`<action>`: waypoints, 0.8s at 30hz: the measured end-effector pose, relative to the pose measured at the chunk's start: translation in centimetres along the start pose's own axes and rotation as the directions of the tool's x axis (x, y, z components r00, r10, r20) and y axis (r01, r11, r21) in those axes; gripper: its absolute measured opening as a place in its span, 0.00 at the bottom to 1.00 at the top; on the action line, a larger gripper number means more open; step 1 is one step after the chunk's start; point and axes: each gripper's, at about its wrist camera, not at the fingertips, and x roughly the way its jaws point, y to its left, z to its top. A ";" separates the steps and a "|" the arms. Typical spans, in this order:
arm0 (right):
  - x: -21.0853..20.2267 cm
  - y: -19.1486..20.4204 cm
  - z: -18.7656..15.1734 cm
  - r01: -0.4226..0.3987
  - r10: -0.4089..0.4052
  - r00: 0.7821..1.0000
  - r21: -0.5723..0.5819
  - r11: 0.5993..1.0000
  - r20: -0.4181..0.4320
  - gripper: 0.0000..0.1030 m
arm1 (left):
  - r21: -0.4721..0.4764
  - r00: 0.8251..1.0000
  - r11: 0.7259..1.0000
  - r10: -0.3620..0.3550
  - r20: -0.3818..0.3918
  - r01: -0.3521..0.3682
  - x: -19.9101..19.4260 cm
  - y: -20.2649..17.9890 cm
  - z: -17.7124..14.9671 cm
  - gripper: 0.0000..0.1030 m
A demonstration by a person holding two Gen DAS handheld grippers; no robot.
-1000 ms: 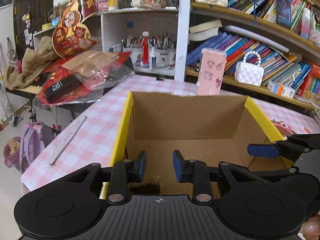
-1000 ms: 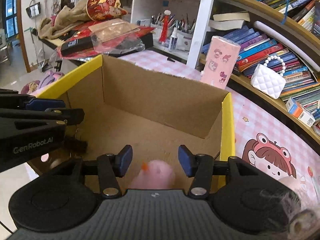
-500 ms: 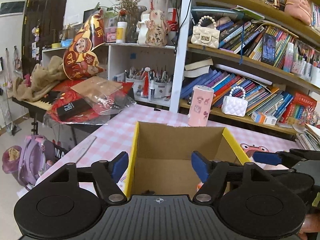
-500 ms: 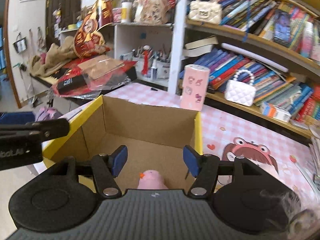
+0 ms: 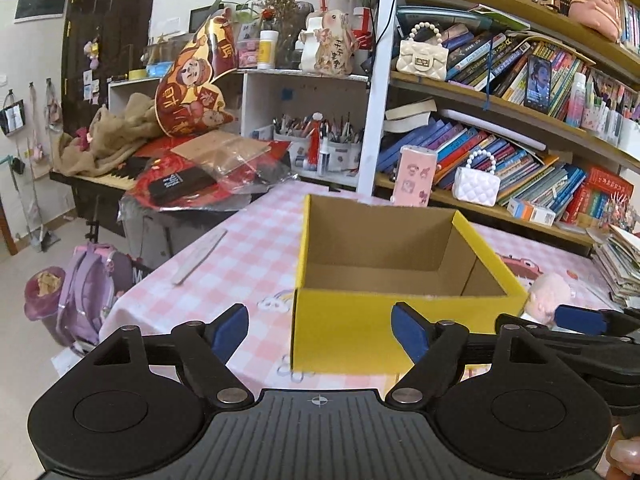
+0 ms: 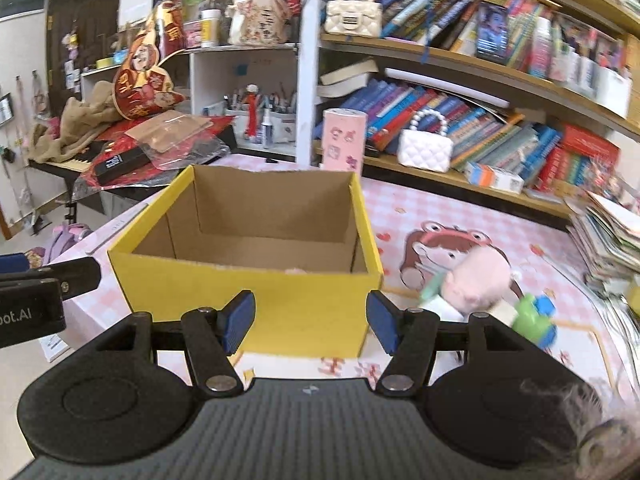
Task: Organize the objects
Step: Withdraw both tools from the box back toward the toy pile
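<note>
A yellow cardboard box (image 5: 400, 320) (image 6: 248, 300) stands open-topped on the pink checked table. Only a pink sliver of a toy (image 6: 295, 270) shows over the box's front wall. My left gripper (image 5: 320, 330) hangs in front of the box, jaws opening, with nothing between them. My right gripper (image 6: 311, 320) is open and empty, also short of the front wall. A pink-headed doll (image 6: 476, 280) (image 5: 548, 294) and a green and blue toy (image 6: 534, 316) lie to the right of the box.
A pink tin (image 5: 414, 176) and a white purse (image 5: 478, 182) stand behind the box by the bookshelves. A grey ruler (image 5: 200, 256) lies near the table's left edge. Stacked papers (image 6: 608, 240) fill the right. A purple backpack (image 5: 88, 288) sits on the floor.
Both grippers have drawn back out of the box and risen a little. The left jaws have spread wide. The right has let go of the pink toy, which stays in the box.
</note>
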 end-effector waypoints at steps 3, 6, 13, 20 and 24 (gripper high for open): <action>-1.2 0.3 -0.9 0.023 -0.023 1.000 0.015 1.000 -0.005 0.58 | 0.008 1.000 1.000 -0.010 -0.009 0.010 -0.9 0.2 -0.7 0.78; -2.4 0.9 -1.9 0.038 -0.037 0.999 0.021 0.999 -0.011 0.58 | 0.026 1.000 0.999 -0.022 -0.006 0.022 -1.9 0.5 -1.5 0.78; -4.7 1.8 -4.0 0.072 -0.072 0.997 0.032 0.997 -0.020 0.59 | 0.047 0.999 0.998 -0.034 -0.016 0.034 -3.6 1.0 -2.8 0.78; -6.6 1.9 -5.5 0.112 -0.110 0.993 0.055 0.992 -0.037 0.69 | 0.064 0.998 0.996 -0.054 -0.041 0.056 -4.7 1.2 -4.2 0.81; -7.6 1.4 -6.4 0.136 -0.133 0.990 0.077 0.988 -0.044 0.76 | 0.079 0.995 0.993 -0.084 -0.056 0.088 -5.0 0.7 -4.8 0.81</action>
